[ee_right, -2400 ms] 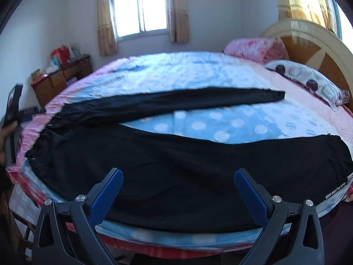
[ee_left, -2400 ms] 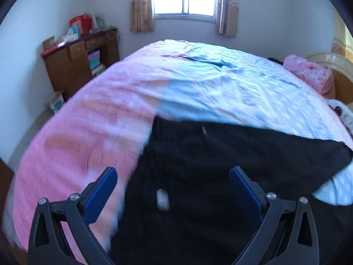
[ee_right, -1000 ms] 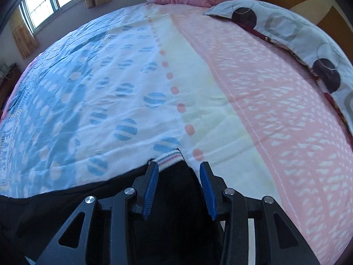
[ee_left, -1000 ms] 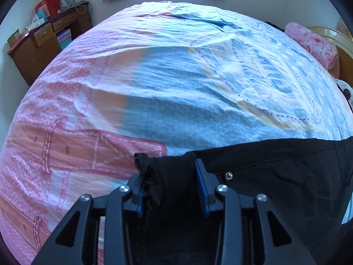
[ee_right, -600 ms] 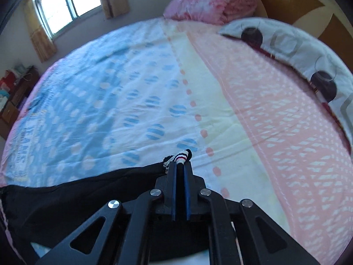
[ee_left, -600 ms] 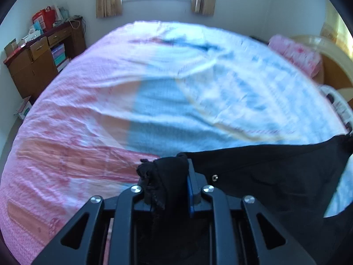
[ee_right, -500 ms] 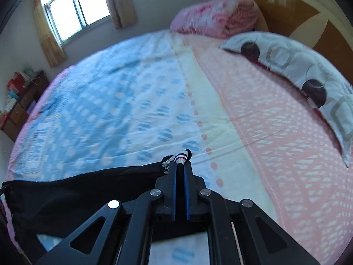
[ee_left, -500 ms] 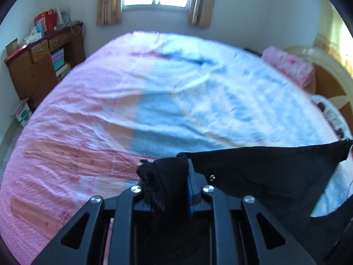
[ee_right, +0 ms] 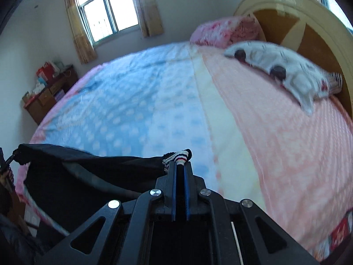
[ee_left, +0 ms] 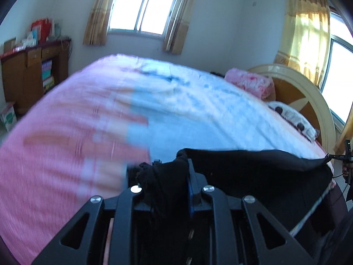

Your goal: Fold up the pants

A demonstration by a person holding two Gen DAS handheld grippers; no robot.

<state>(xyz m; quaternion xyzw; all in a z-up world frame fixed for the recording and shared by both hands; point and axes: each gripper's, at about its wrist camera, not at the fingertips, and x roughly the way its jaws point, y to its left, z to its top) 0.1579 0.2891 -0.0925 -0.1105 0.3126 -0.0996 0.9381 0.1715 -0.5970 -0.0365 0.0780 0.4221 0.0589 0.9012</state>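
Observation:
The black pants (ee_left: 253,167) hang stretched between my two grippers above the pink and blue bed cover (ee_left: 176,101). My left gripper (ee_left: 160,170) is shut on the bunched black waistband, which fills the gap between its blue pads. My right gripper (ee_right: 179,165) is shut on the trouser cuff (ee_right: 178,155), a white, red and dark striped band sticking out past its fingertips. In the right wrist view the pants (ee_right: 99,172) run left to the far end, where the other gripper holds them at the frame's edge. The lower part of the pants is hidden behind both grippers.
A wooden desk (ee_left: 26,72) with boxes stands by the far left wall. A folded pink blanket (ee_right: 222,31) and a spotted pillow (ee_right: 286,70) lie against the round headboard (ee_right: 308,17). The bed cover (ee_right: 154,99) ahead is bare. Curtained windows are behind.
Both pairs of jaws closed on the fabric, the right on the cuff, the left on the waistband. Both grippers then rose and pulled back, lifting the pants edge off the bed.

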